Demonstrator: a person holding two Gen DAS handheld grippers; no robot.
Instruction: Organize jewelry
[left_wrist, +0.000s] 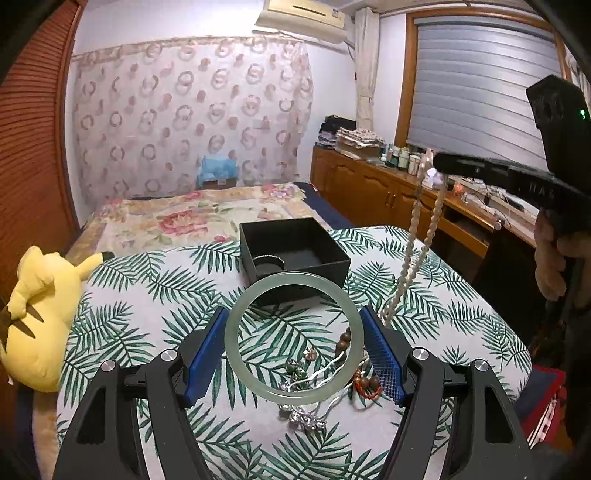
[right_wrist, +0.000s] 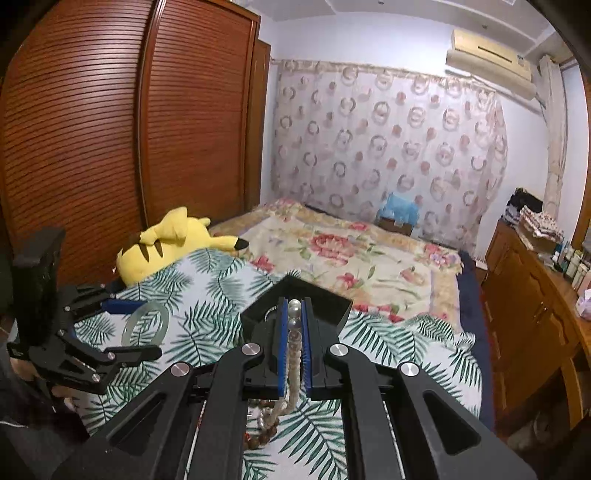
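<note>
We hold the bangle (left_wrist: 291, 338) in the left gripper (left_wrist: 295, 354), the pearls (right_wrist: 294, 332) pinched in the right gripper (right_wrist: 294, 321), both above the table (left_wrist: 461, 314); next, lower them into the box (left_wrist: 295, 247) near its far edge

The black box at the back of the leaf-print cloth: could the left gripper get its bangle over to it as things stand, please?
Probably yes. The left gripper holds the jade bangle just short of the black box, which lies open with nothing between them. The pearl necklace hanging from the right gripper is off to one side.
</note>
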